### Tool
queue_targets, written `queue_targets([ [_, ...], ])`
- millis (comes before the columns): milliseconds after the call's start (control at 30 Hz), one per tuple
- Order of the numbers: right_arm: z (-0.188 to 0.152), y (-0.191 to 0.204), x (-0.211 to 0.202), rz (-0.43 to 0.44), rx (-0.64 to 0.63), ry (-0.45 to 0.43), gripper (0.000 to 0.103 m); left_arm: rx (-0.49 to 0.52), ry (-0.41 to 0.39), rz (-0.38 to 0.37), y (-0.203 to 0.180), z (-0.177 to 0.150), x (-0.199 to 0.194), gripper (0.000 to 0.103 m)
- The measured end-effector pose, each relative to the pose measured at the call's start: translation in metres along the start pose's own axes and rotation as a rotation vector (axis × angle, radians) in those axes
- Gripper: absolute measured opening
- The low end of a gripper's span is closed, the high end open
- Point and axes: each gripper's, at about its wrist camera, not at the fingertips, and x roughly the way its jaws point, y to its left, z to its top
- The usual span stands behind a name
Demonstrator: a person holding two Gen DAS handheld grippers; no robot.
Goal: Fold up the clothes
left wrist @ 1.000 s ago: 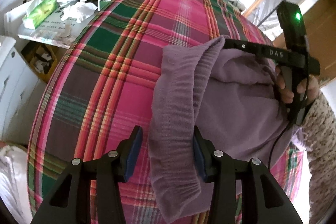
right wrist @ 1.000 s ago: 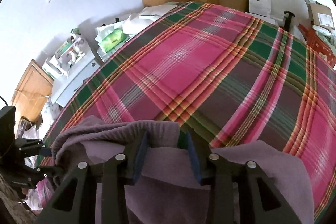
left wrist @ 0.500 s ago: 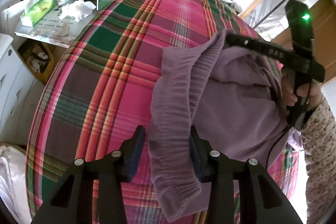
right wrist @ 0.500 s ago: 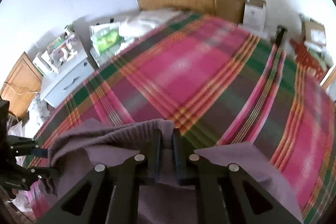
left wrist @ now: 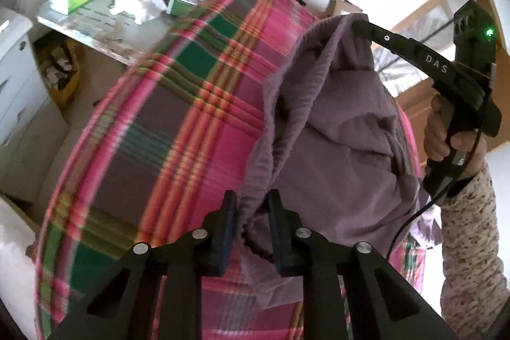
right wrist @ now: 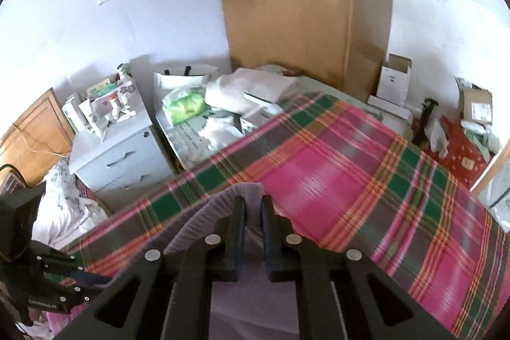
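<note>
Fabric bunches between the nearly closed fingers of the left gripper (left wrist: 251, 225); beyond, the right gripper (right wrist: 253, 220) pinches another edge of the purple garment (left wrist: 344, 142), raised off the plaid bedspread (left wrist: 191, 104). Folding looks barely begun.

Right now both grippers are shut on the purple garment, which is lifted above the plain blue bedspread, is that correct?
Not quite: the bedspread is pink, green and purple plaid, not plain blue, as the right wrist view shows. The left gripper and right gripper are indeed shut on the purple garment.
</note>
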Motion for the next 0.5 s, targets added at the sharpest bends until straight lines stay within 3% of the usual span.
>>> queue_targets([
  [200, 0.023, 0.020, 0.023, 0.021, -0.004, -0.010, 0.010, -0.055, -0.017, 0.014, 0.016, -0.009, -0.012, 0.019],
  [433, 0.029, 0.028, 0.063, -0.021, 0.010, 0.034, 0.010, -0.115, -0.022, -0.019, 0.029, -0.025, -0.027, 0.019],
  [500, 0.026, 0.025, 0.073, -0.022, 0.029, 0.049, 0.010, -0.133, -0.030, -0.061, 0.032, -0.031, -0.031, 0.031],
])
